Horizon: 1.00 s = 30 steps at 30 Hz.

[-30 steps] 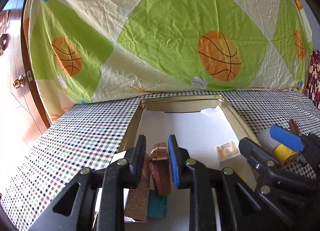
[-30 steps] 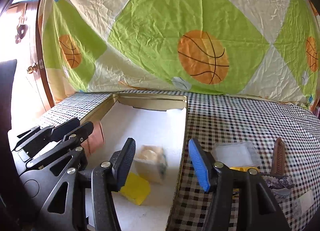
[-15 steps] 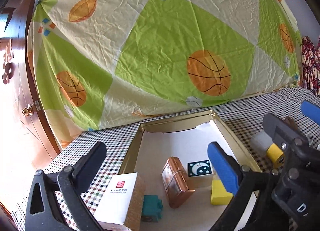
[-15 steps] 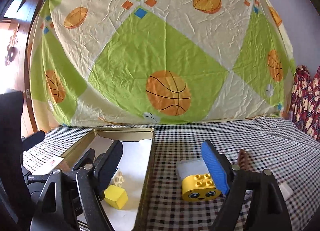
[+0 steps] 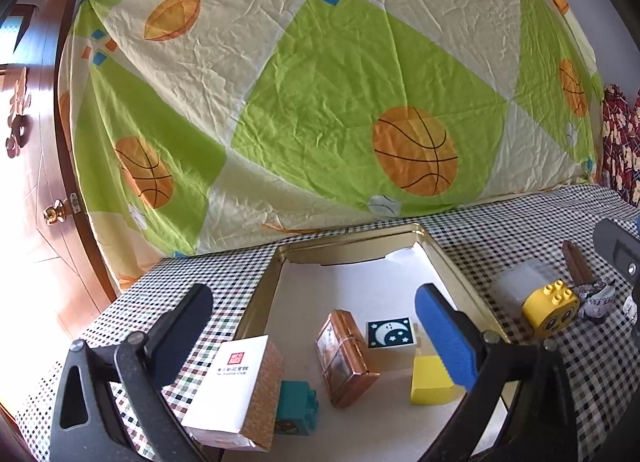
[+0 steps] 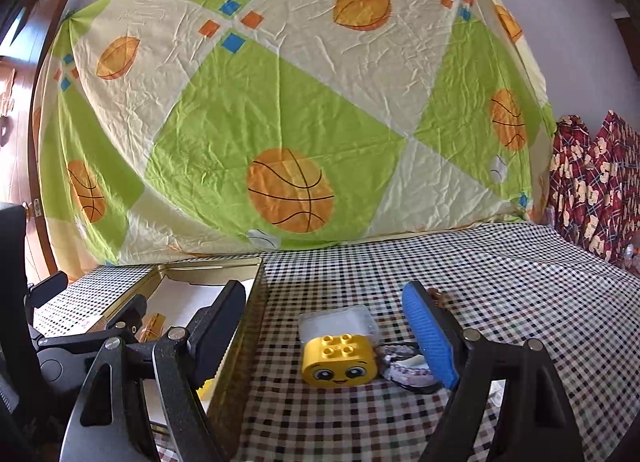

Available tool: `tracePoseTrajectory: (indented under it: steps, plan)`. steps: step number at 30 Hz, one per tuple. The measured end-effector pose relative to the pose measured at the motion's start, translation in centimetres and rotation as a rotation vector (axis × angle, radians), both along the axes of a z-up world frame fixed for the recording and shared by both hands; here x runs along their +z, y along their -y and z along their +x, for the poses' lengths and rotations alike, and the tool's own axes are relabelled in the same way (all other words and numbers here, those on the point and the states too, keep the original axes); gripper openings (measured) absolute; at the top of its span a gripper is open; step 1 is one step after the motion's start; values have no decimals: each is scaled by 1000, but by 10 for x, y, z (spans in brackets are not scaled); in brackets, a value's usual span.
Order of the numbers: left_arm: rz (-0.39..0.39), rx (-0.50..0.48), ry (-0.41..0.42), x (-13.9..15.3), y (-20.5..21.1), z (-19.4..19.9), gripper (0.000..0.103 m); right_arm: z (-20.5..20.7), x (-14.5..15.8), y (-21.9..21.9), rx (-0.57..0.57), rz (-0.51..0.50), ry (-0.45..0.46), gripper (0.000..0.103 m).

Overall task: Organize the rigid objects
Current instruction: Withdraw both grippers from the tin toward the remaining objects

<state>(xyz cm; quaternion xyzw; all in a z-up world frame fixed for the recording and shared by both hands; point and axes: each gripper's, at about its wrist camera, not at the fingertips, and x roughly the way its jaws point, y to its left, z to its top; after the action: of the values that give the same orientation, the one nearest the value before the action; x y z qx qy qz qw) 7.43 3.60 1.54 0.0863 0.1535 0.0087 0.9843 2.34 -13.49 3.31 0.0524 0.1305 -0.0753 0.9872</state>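
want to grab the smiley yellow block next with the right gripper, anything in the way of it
Nothing visible blocks it. The yellow block sits on the checked cloth between the open right gripper fingers; a clear plastic box lies behind it and a patterned wrapper beside it.
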Motion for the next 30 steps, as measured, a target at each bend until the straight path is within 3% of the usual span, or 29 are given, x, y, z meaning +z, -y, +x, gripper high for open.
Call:
tracePoseTrajectory:
  steps: [9, 18, 30]
  plan:
    - [-120, -44, -80, -4, 1, -12, 103, -15, 3, 26, -58, 57, 28, 83]
    - [-74, -83, -64, -3, 31, -26, 103, -32, 3, 44, -74, 3, 5, 83]
    - [-41, -112, -65, -4, 58, -35, 103, -51, 0, 78, -115, 37, -12, 83]
